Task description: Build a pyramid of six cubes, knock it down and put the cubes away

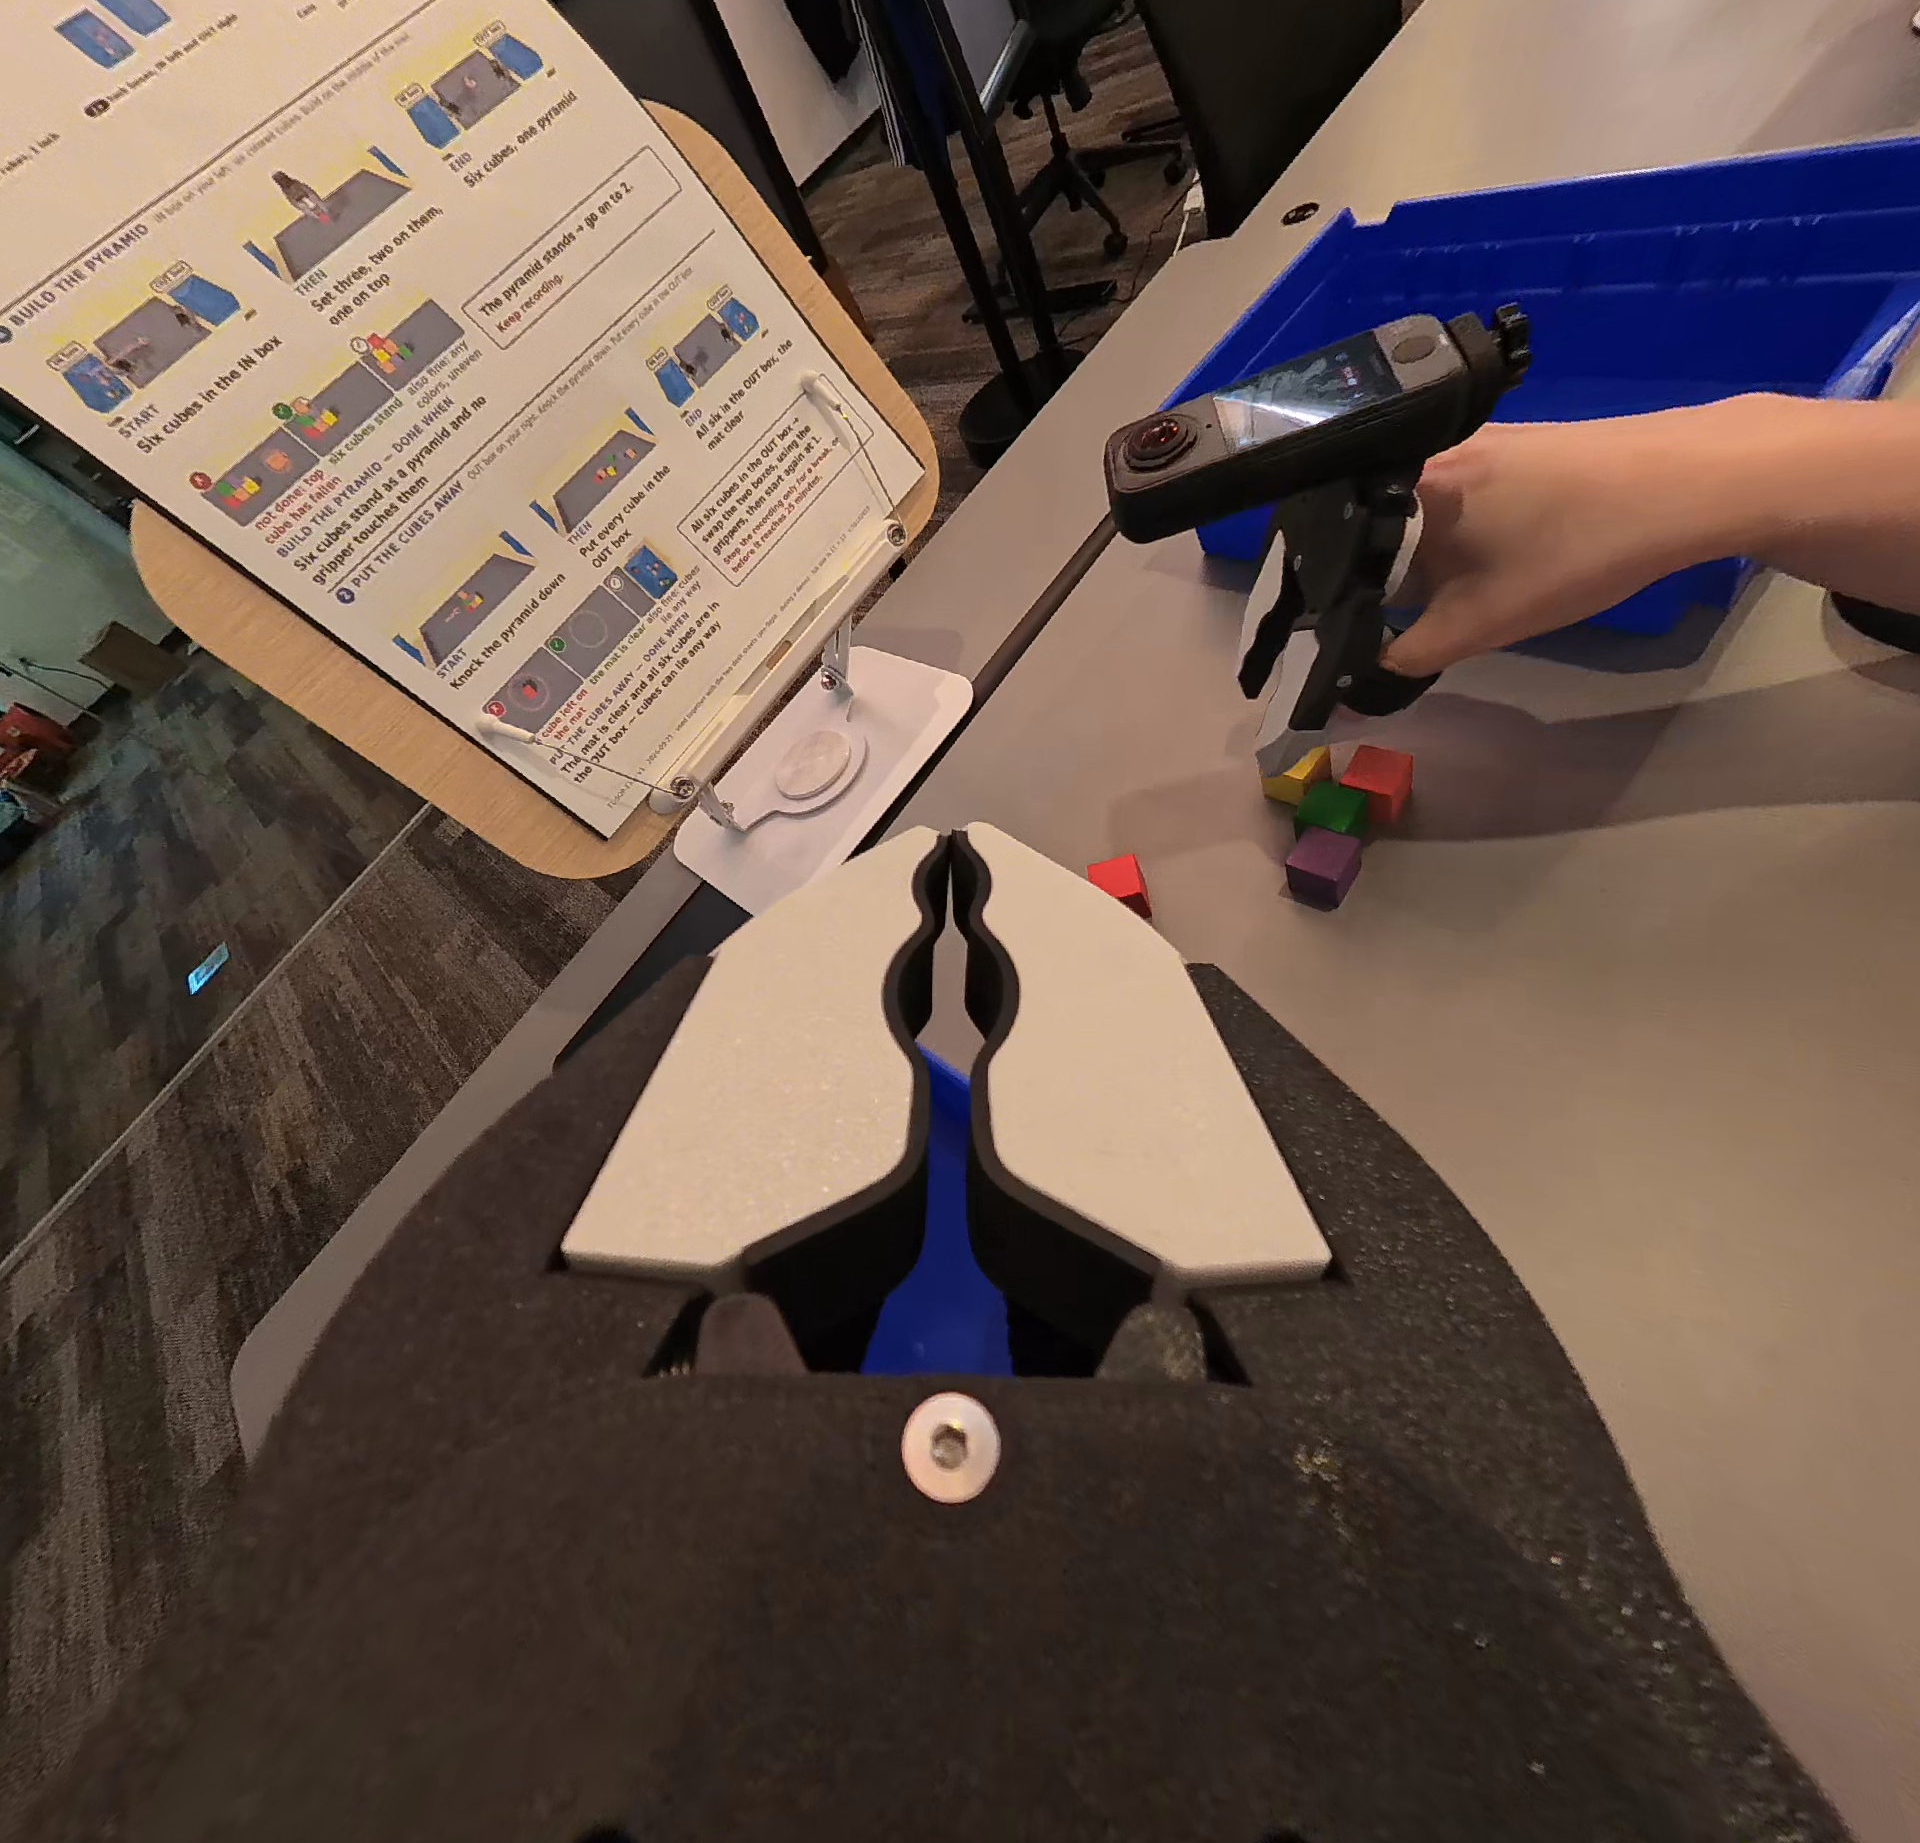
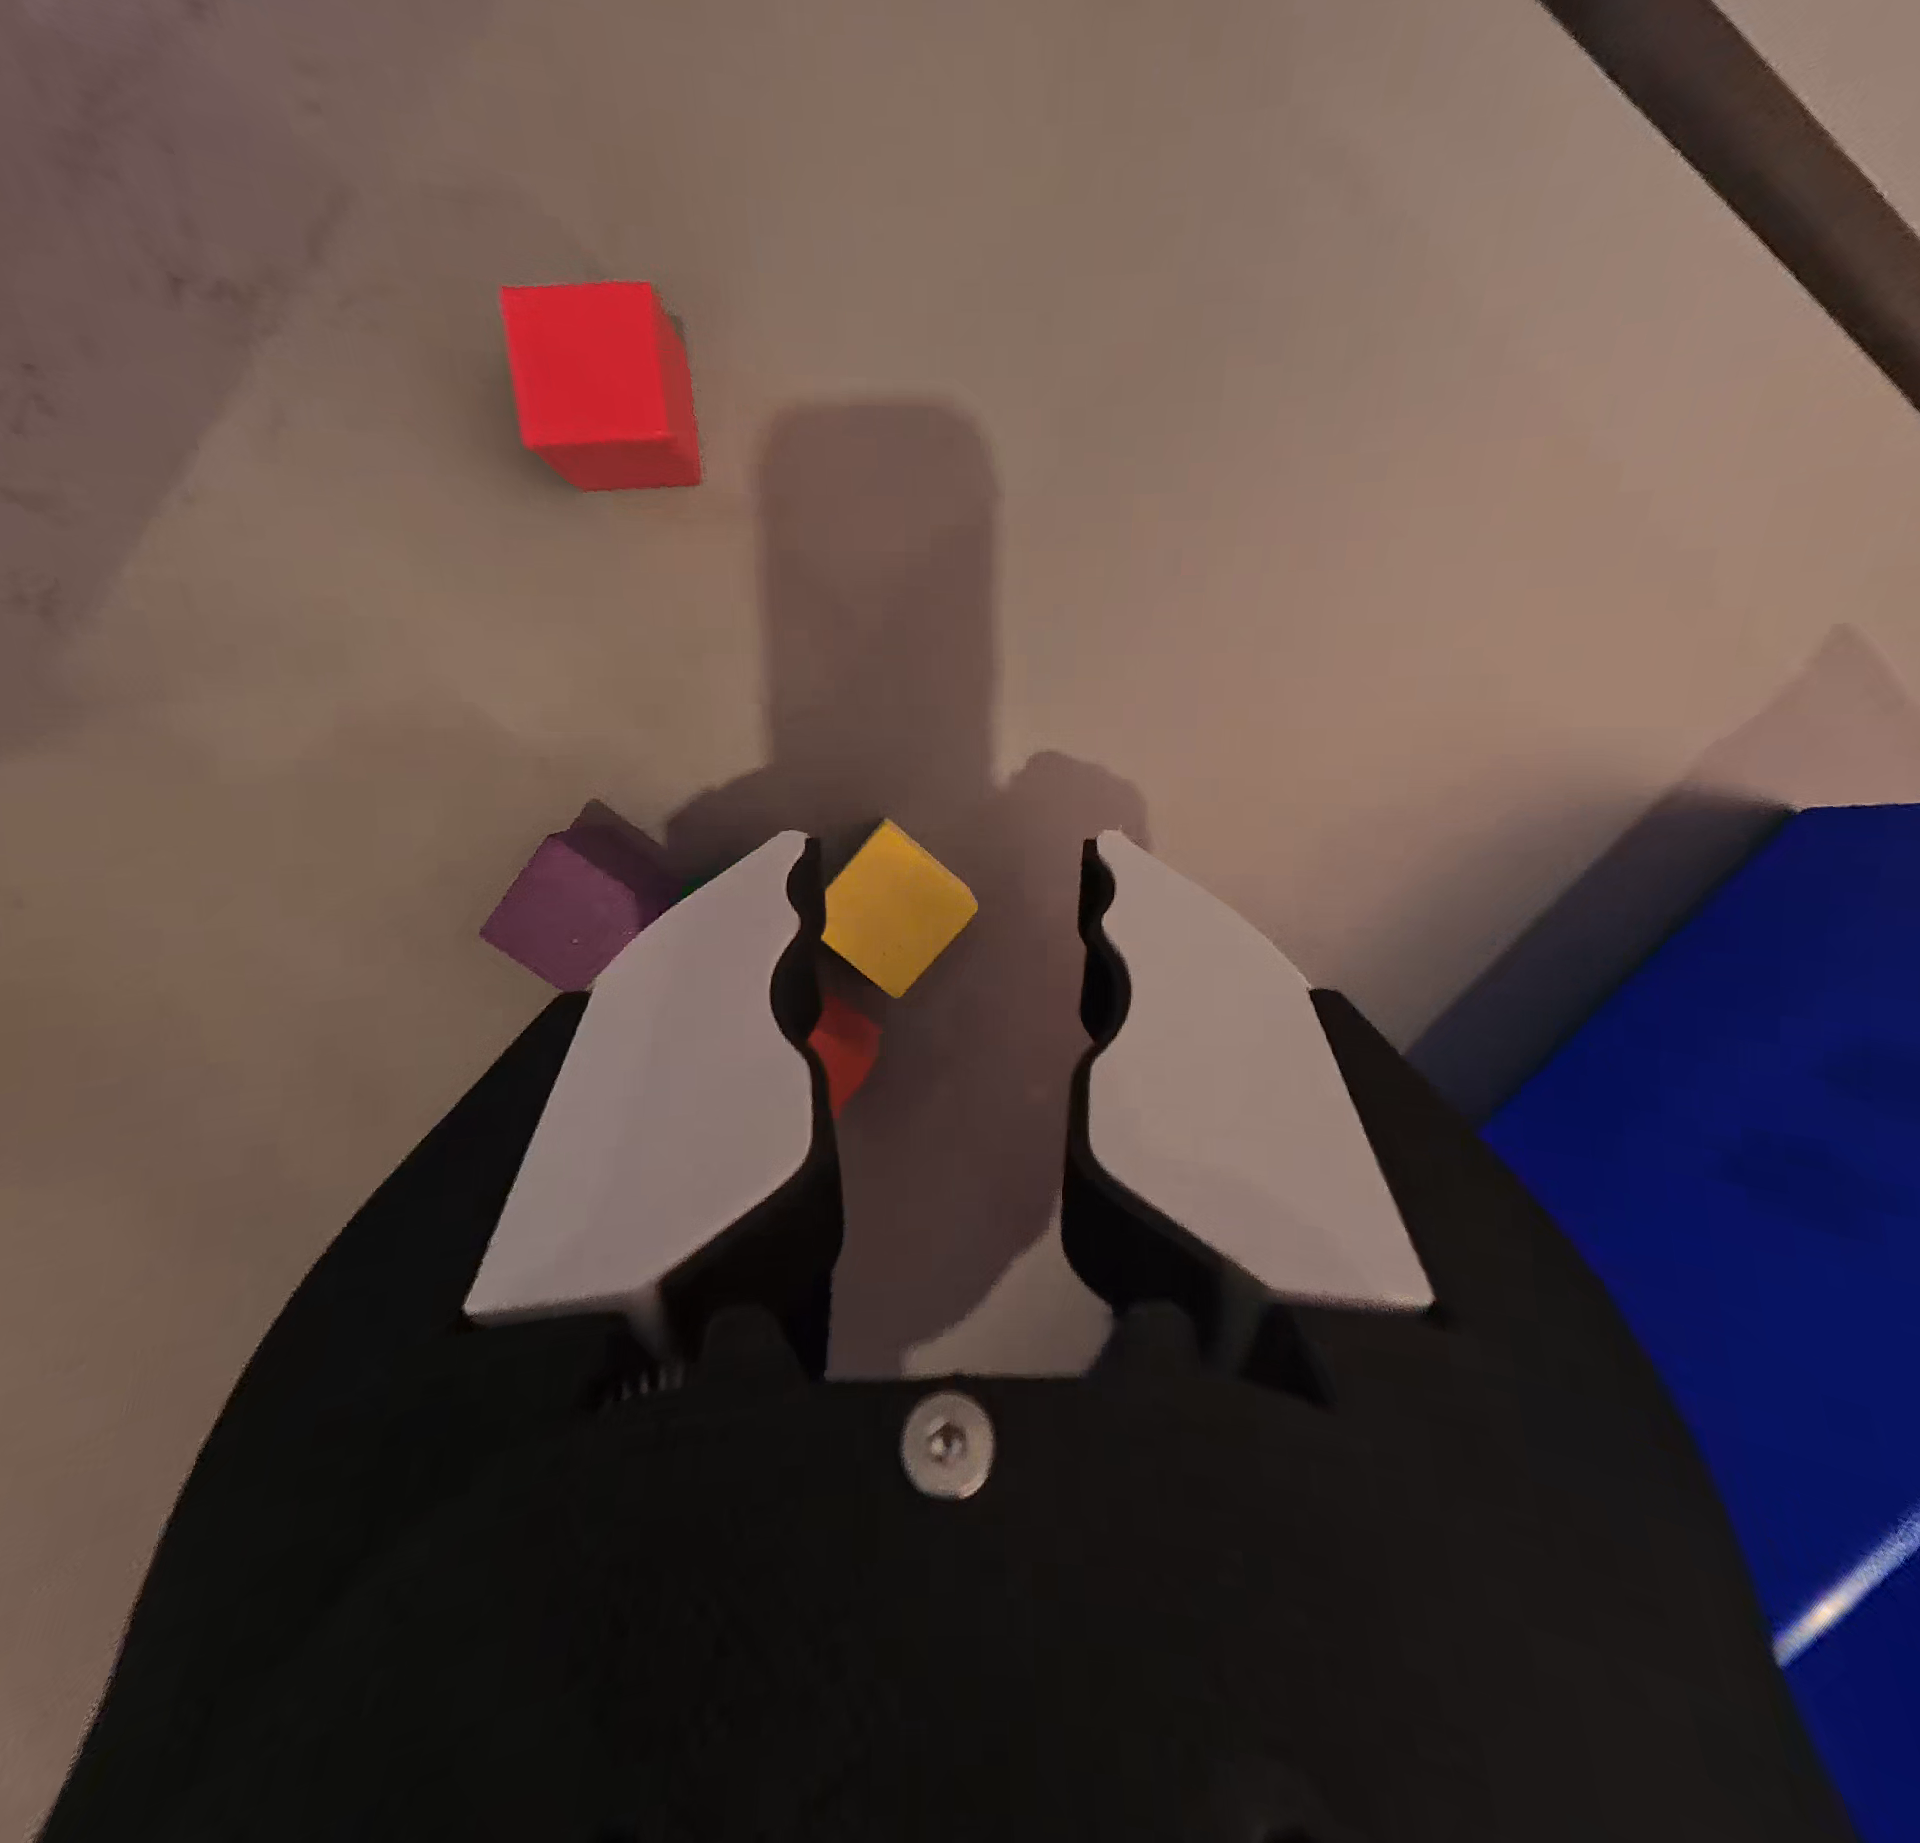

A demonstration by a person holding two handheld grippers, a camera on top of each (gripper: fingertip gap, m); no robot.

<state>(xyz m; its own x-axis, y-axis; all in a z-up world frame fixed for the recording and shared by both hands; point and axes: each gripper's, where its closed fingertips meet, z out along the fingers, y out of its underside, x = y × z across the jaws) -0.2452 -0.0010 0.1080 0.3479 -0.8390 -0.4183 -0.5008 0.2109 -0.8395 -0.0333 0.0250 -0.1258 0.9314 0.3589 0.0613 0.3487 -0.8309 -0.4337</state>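
My right gripper (image 2: pixel 945 853) is open and points down over a loose cluster of cubes on the grey table. A yellow cube (image 2: pixel 896 908) lies between its fingertips, close to the left finger. A purple cube (image 2: pixel 571 910) and a darker red cube (image 2: pixel 844 1055) lie partly hidden by that finger. A bright red cube (image 2: pixel 597 380) lies apart, farther off. In the left wrist view the cluster shows yellow (image 1: pixel 1297 777), green (image 1: pixel 1332 808), red (image 1: pixel 1378 779) and purple (image 1: pixel 1322 864) cubes under the right gripper (image 1: pixel 1283 744), with the lone red cube (image 1: pixel 1120 881) beside. My left gripper (image 1: pixel 952 843) is shut and empty.
A blue bin (image 1: pixel 1621 266) stands behind the right gripper; its corner shows in the right wrist view (image 2: pixel 1766 1170). Another blue bin (image 1: pixel 940 1222) shows under my left gripper. An instruction sheet on a wooden stand (image 1: pixel 436 422) stands at the table's left edge. A person's hand (image 1: pixel 1558 536) holds the right gripper. The left gripper's tips are roughly 30 cm from the right gripper's.
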